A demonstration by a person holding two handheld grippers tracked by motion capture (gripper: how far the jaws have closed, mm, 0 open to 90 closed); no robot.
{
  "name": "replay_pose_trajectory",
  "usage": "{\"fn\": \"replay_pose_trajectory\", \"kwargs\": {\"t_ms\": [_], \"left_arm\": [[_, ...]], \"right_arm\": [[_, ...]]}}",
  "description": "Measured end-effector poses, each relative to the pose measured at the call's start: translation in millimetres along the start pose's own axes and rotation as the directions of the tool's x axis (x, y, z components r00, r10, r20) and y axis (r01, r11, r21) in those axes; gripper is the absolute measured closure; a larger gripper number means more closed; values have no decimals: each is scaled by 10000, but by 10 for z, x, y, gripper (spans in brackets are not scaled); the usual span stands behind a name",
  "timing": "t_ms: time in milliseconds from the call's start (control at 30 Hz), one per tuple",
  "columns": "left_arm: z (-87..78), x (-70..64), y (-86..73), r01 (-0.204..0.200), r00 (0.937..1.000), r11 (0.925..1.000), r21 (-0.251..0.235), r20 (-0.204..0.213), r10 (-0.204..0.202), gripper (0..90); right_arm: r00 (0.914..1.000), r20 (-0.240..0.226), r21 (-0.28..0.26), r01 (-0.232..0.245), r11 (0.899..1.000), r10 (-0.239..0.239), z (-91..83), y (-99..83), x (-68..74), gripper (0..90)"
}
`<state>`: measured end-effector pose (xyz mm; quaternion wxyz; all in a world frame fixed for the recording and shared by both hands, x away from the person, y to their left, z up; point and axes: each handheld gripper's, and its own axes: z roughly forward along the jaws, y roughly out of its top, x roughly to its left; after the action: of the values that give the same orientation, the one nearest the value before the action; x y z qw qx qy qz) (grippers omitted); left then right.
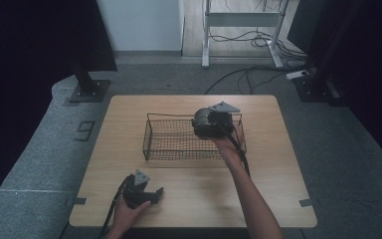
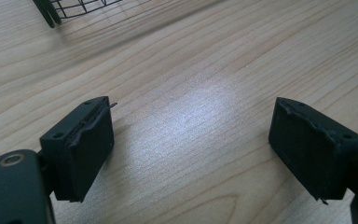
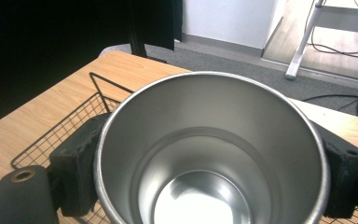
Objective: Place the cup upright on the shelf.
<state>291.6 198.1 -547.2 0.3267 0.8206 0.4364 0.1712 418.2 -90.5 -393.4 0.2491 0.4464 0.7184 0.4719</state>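
A steel cup [image 3: 209,154], open end facing the camera and empty inside, sits between the two jaws of my right gripper [image 3: 209,168], which is shut on its sides. In the high view that right gripper [image 1: 210,123] hangs over the right part of a black wire basket [image 1: 151,142] in the middle of the wooden table [image 1: 278,199]. My left gripper [image 1: 151,195] rests low near the table's front left edge. Its jaws stand wide apart with bare wood between them in the left gripper view [image 2: 191,144].
A corner of the wire basket [image 2: 70,9] lies ahead of the left gripper. Beyond the table are grey floor, a black stand base [image 1: 87,89], cables and white desk legs [image 1: 206,35]. Bare tabletop lies left and right of the basket.
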Motion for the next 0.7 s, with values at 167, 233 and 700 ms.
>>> {"fn": "replay_pose_trajectory", "kwargs": {"t_ms": [167,233,700], "left_arm": [[0,-1,0,16,10000,10000,0,9,-16,139],[0,0,0,0,10000,10000,2,0,0,138],[1,0,0,4,10000,10000,-3,3,-4,138]], "right_arm": [[9998,172,127,-90,9999,88,83,16,-59,140],[9998,191,208,-83,9997,79,116,13,-72,140],[9977,445,794,-553,9953,519,335,-78,-211,140]]}}
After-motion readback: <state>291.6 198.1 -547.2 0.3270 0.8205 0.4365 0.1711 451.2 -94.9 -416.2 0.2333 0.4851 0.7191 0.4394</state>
